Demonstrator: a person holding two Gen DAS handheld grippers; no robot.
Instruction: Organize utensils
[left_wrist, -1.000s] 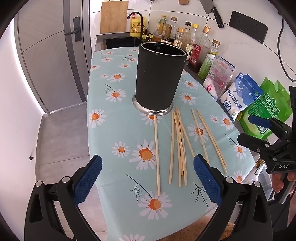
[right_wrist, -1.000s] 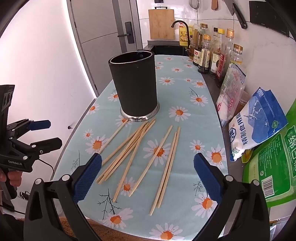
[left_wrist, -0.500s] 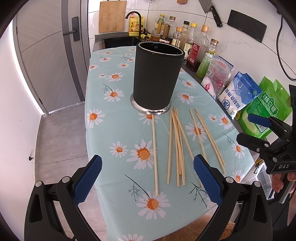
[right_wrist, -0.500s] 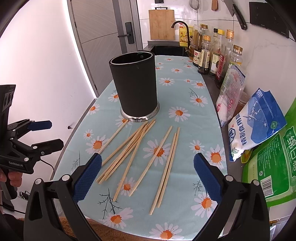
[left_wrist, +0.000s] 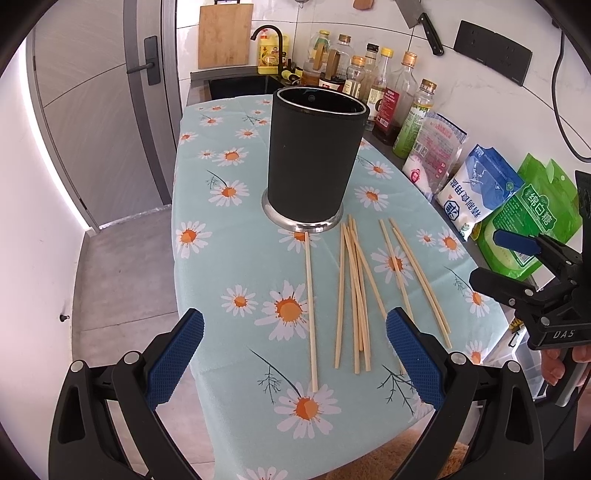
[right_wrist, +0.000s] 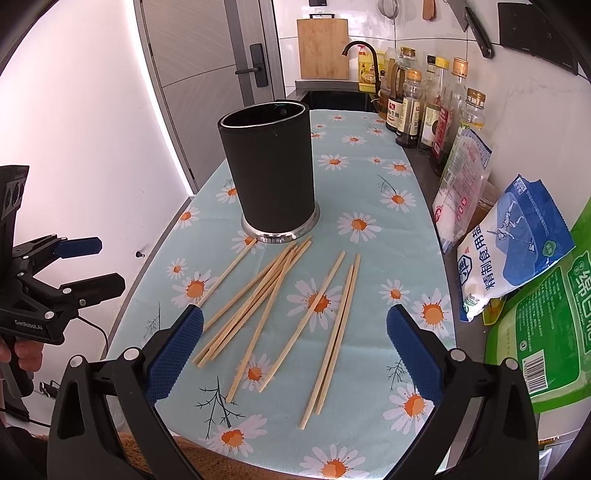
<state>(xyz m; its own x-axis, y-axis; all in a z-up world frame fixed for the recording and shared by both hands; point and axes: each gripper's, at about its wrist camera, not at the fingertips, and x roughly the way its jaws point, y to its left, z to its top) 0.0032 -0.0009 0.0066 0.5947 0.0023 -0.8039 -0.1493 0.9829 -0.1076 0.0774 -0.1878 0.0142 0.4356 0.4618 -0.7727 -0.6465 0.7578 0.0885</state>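
I have both grippers hanging off the near edge of the table (left_wrist: 192, 258), each with its jaws spread wide and nothing between them. From the left wrist camera, the left gripper (left_wrist: 294, 352) frames the single chopstick (left_wrist: 309, 310) that lies apart from the rest, its far tip touching the steel base ring of the black utensil holder (left_wrist: 314, 158). That holder stands upright near the middle of the daisy-print tablecloth (left_wrist: 207, 206), well back from the near edge.

Just right of the single stick in this view lies the crossed bundle of chopsticks (left_wrist: 352, 295), and beyond it, toward the right edge, a looser group of three chopsticks (left_wrist: 413, 277). The right gripper (left_wrist: 506, 266) shows at the right side of this view, beyond the table's right edge, with a bit of the hand (left_wrist: 557, 360) below it.

The right wrist camera gives me what the left cannot: the left gripper (right_wrist: 88, 264) seen from the side, off the table's left edge, blue pads (right_wrist: 79, 246) clearly apart. It also looks further into the holder's dark mouth, though I cannot tell if anything is inside. Along the right edge stand the sauce bottles (right_wrist: 439, 107) and the blue-and-white bag (right_wrist: 517, 240), with a green bag (right_wrist: 546, 332) nearest me.
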